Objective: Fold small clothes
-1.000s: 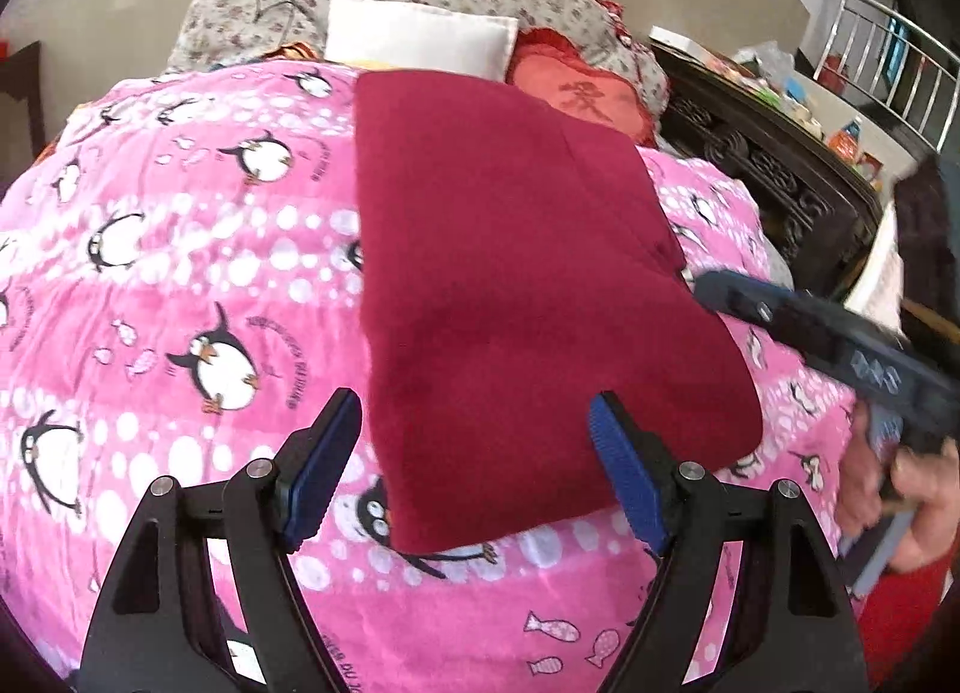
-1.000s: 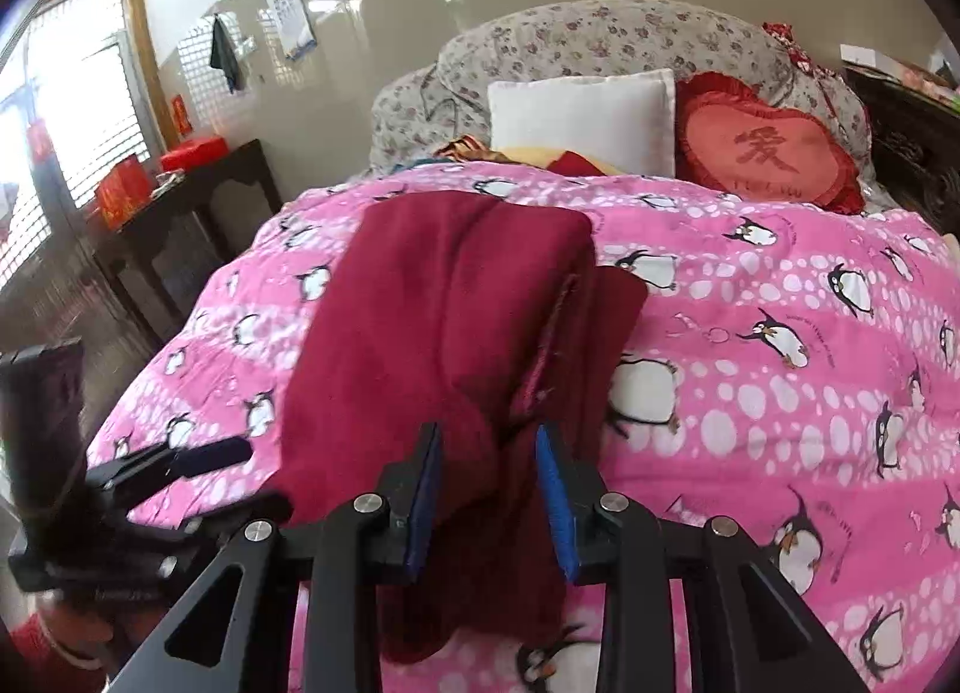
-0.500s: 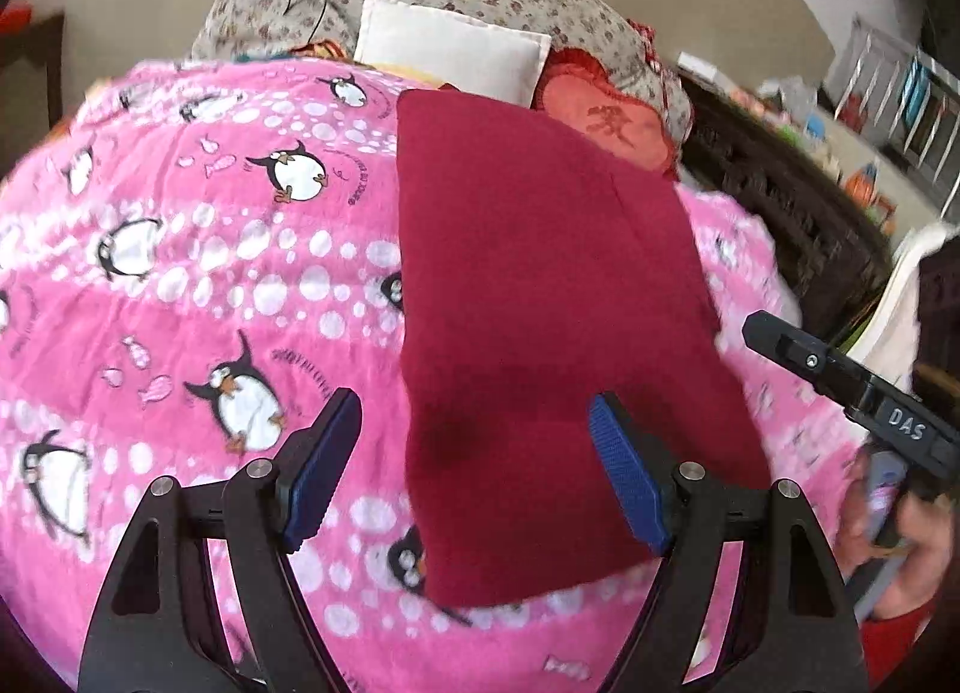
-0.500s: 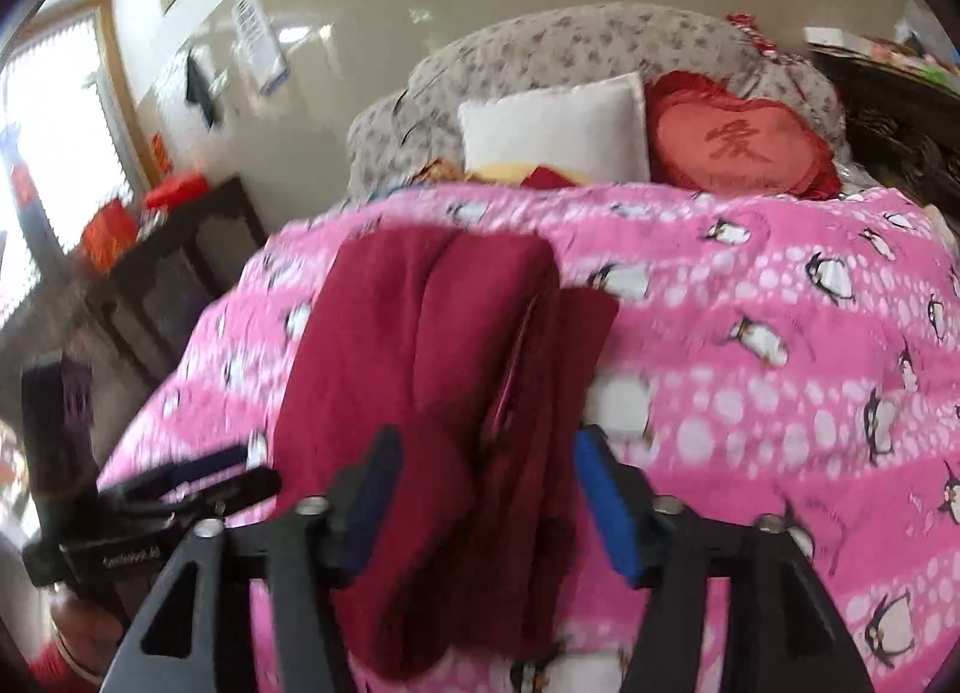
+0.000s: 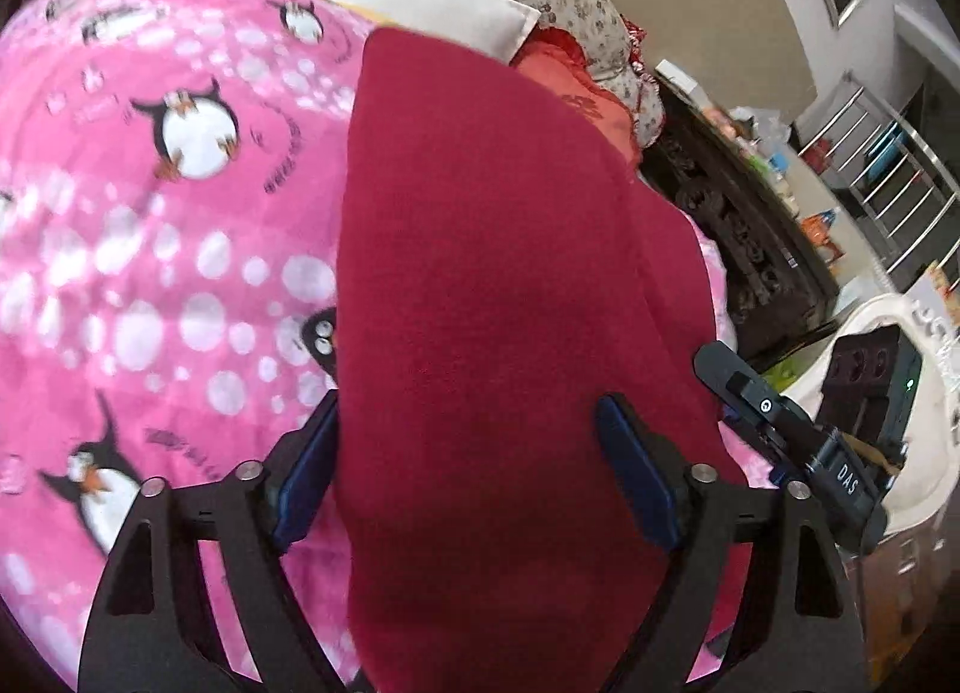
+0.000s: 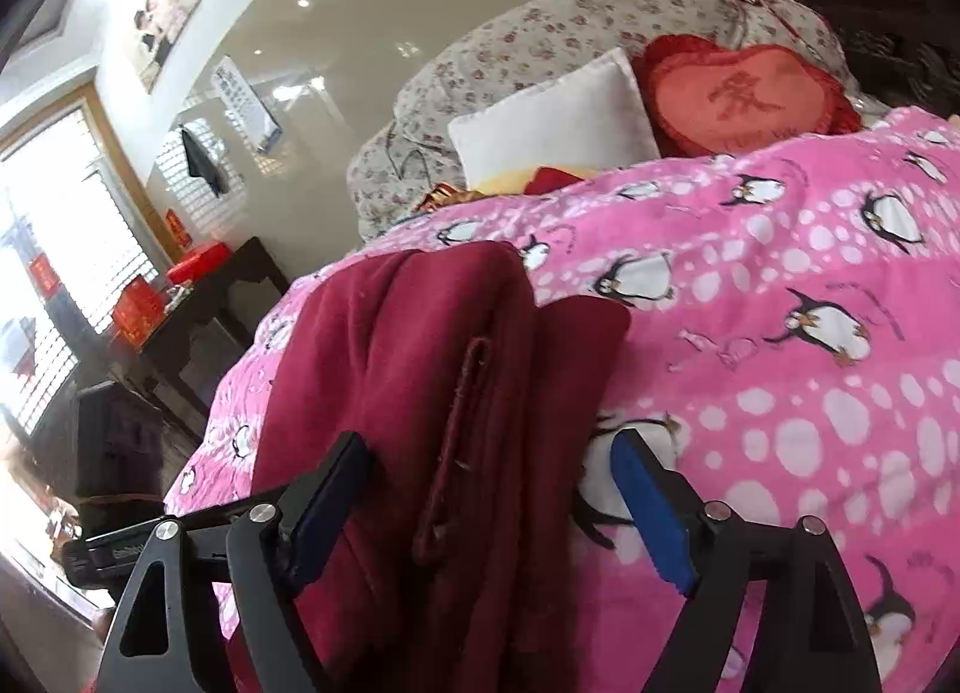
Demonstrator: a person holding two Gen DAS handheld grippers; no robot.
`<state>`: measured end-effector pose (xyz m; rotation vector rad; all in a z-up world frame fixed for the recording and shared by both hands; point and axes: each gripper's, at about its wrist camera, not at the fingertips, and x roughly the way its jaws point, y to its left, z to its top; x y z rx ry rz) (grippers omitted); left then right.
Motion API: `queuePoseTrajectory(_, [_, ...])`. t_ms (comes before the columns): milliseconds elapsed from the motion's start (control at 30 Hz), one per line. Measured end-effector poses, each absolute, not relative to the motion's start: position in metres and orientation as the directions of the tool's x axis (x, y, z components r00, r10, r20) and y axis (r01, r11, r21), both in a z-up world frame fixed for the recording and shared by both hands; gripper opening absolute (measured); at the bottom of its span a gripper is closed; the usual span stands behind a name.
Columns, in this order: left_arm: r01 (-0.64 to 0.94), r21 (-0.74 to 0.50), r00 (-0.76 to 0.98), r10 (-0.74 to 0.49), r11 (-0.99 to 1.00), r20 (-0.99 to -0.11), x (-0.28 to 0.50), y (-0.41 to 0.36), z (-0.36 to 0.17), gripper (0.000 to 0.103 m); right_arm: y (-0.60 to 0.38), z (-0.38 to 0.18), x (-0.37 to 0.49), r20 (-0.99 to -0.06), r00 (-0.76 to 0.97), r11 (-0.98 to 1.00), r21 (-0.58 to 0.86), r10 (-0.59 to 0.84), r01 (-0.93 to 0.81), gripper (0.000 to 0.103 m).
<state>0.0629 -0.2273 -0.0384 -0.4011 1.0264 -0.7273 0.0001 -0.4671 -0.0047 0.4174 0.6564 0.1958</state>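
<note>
A dark red fleece garment [image 5: 492, 297] lies folded lengthwise on the pink penguin blanket [image 5: 150, 249]. My left gripper [image 5: 474, 483] is open, its blue-padded jaws straddling the garment's near end. In the right wrist view the garment [image 6: 420, 393] shows stacked layers and a seam edge. My right gripper [image 6: 489, 513] is open, its jaws standing on either side of the garment's near end. The right gripper's body shows at the garment's right edge in the left wrist view [image 5: 798, 441].
A white pillow [image 6: 558, 117], a red heart cushion [image 6: 744, 93] and a floral pillow [image 6: 540, 27] lie at the bed's head. Dark carved furniture [image 5: 738, 225] stands to the right of the bed, a dark side table [image 6: 198, 297] to the left.
My right gripper opened and let go of the garment's edge. Both grippers moved forward and lower over the garment's near end, and both views tilted.
</note>
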Motion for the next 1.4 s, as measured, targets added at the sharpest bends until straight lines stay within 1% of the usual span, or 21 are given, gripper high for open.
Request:
queuePoseTrajectory(67, [0.352,-0.647,0.305,-0.737,0.676,-0.603,0.066,-0.225,-0.044,0.091,-0.462,-0.008,0.000,-0.523,0.797,0.905,0.420,0.304,-0.070,0.088])
queuePoseTrajectory(167, [0.377,-0.661,0.290,-0.760,0.649,-0.582,0.066,-0.223,-0.046,0.094,-0.458,-0.010,-0.001,-0.518,0.803,0.917,0.390,0.295,-0.086,0.090])
queuePoseTrajectory(267, [0.400,-0.647,0.301,-0.760,0.649,-0.576,0.063,-0.225,-0.046,0.097,-0.461,-0.013,-0.001,-0.503,0.805,0.908,0.406,0.315,-0.101,0.090])
queuePoseTrajectory(333, [0.428,-0.612,0.318,-0.745,0.665,-0.586,0.059,-0.230,-0.044,0.100,-0.463,-0.014,-0.002,-0.492,0.808,0.901,0.420,0.326,-0.107,0.091])
queuePoseTrajectory(433, [0.445,-0.585,0.331,-0.732,0.678,-0.596,0.057,-0.236,-0.042,0.100,-0.462,-0.015,-0.002,-0.493,0.808,0.905,0.413,0.321,-0.107,0.091])
queuePoseTrajectory(567, [0.435,-0.607,0.321,-0.745,0.665,-0.585,0.059,-0.234,-0.044,0.100,-0.458,-0.014,-0.002,-0.504,0.805,0.916,0.386,0.311,-0.112,0.092])
queuePoseTrajectory(600, [0.435,-0.607,0.321,-0.744,0.665,-0.586,0.058,-0.235,-0.043,0.100,-0.457,-0.013,-0.002,-0.505,0.804,0.917,0.381,0.312,-0.117,0.090])
queuePoseTrajectory(633, [0.435,-0.605,0.322,-0.743,0.666,-0.586,0.057,-0.233,-0.044,0.100,-0.456,-0.013,-0.002,-0.509,0.805,0.921,0.373,0.306,-0.114,0.084])
queuePoseTrajectory(700, [0.440,-0.600,0.322,-0.741,0.668,-0.589,0.056,-0.232,-0.044,0.100,-0.456,-0.013,-0.003,-0.512,0.809,0.926,0.362,0.289,-0.102,0.076])
queuePoseTrajectory(733, [0.442,-0.598,0.323,-0.741,0.668,-0.589,0.055,-0.232,-0.044,0.100,-0.456,-0.013,-0.004,-0.508,0.811,0.925,0.366,0.290,-0.101,0.069])
queuePoseTrajectory(767, [0.444,-0.596,0.325,-0.740,0.669,-0.589,0.053,-0.231,-0.044,0.099,-0.458,-0.014,-0.004,-0.503,0.814,0.923,0.372,0.290,-0.099,0.067])
queuePoseTrajectory(800, [0.448,-0.595,0.324,-0.742,0.667,-0.587,0.052,-0.231,-0.043,0.097,-0.459,-0.014,-0.005,-0.499,0.817,0.921,0.378,0.291,-0.097,0.064])
queuePoseTrajectory(833, [0.452,-0.596,0.322,-0.745,0.663,-0.585,0.051,-0.232,-0.043,0.092,-0.459,-0.014,-0.005,-0.498,0.817,0.920,0.381,0.293,-0.098,0.063])
queuePoseTrajectory(1067, [0.457,-0.587,0.331,-0.740,0.669,-0.586,0.049,-0.237,-0.040,0.085,-0.462,-0.015,-0.006,-0.484,0.820,0.908,0.407,0.304,-0.097,0.059])
queuePoseTrajectory(1167, [0.471,-0.567,0.346,-0.733,0.676,-0.586,0.047,-0.238,-0.036,0.080,-0.460,-0.013,-0.008,-0.479,0.826,0.909,0.408,0.296,-0.089,0.053])
queuePoseTrajectory(1267, [0.487,-0.545,0.357,-0.725,0.682,-0.589,0.041,-0.239,-0.028,0.071,-0.452,-0.007,-0.013,-0.484,0.829,0.918,0.388,0.280,-0.084,0.046])
queuePoseTrajectory(1333, [0.499,-0.545,0.359,-0.733,0.674,-0.578,0.033,-0.234,-0.016,0.062,-0.446,0.000,-0.019,-0.488,0.828,0.922,0.378,0.278,-0.087,0.043])
queuePoseTrajectory(1400, [0.496,-0.558,0.351,-0.741,0.665,-0.572,0.026,-0.225,-0.006,0.061,-0.439,0.009,-0.025,-0.492,0.818,0.919,0.380,0.298,-0.107,0.042])
